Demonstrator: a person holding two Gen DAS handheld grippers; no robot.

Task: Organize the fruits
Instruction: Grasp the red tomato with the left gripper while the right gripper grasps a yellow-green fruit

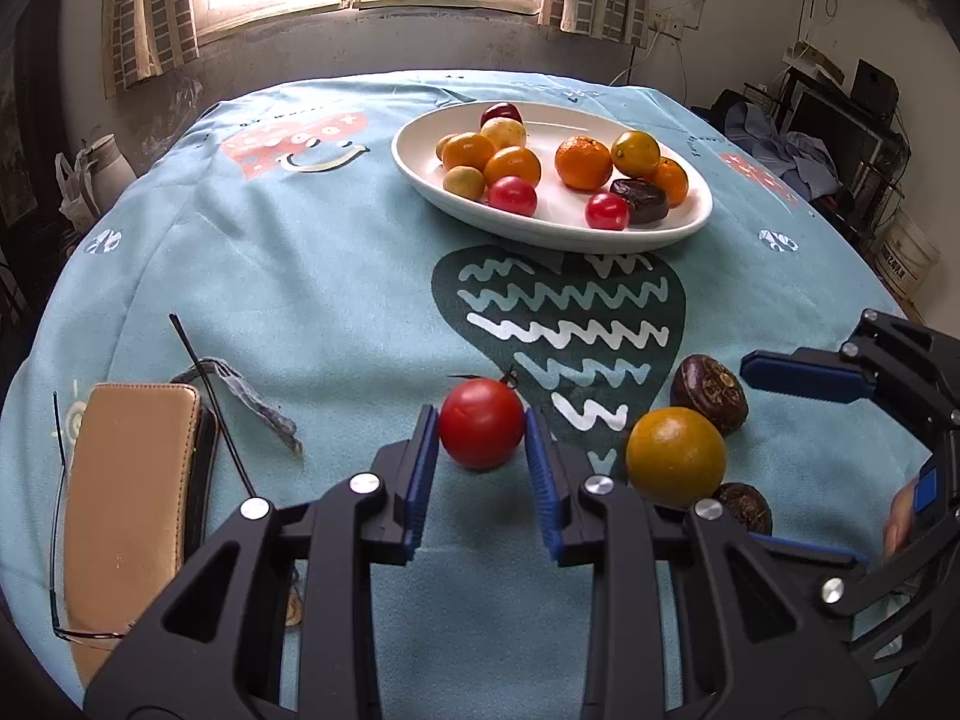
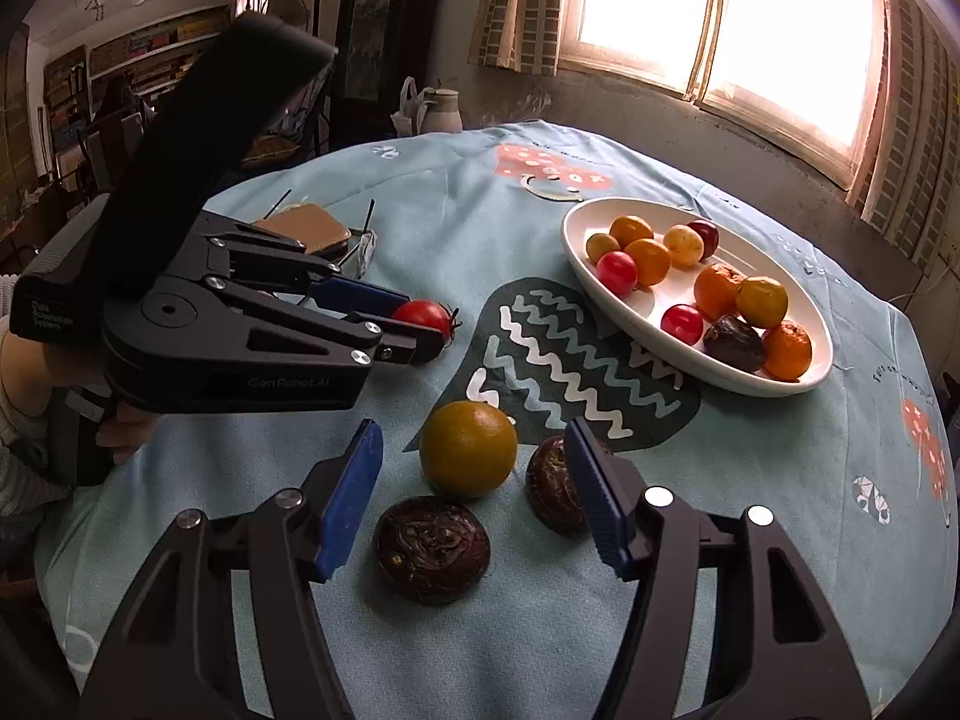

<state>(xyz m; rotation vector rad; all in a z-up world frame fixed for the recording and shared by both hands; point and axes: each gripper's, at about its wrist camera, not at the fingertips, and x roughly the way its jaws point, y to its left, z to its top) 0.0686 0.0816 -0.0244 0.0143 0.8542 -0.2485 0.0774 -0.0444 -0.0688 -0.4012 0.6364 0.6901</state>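
Observation:
My left gripper [image 1: 480, 414] is shut on a red tomato [image 1: 482, 423] that rests on the blue tablecloth; the right wrist view shows this gripper [image 2: 429, 327] from the side with the tomato [image 2: 423, 313] at its tips. My right gripper [image 2: 473, 426] stands open around a yellow-orange citrus fruit [image 2: 468, 449], and its pads are clear of the fruit. Two dark brown water chestnuts [image 2: 432, 549] [image 2: 555, 483] lie beside the citrus fruit. In the left wrist view the right gripper [image 1: 750, 453] reaches in from the right toward the citrus fruit [image 1: 675, 456]. A white oval plate [image 1: 540, 231] farther back holds several fruits.
A tan case [image 1: 129, 498] with thin-framed glasses [image 1: 60, 540] lies at the table's left. A white jug [image 2: 441, 111] stands beyond the far edge. A person's hand [image 2: 18, 372] holds the left gripper. The plate [image 2: 636, 324] sits right of the dark heart print.

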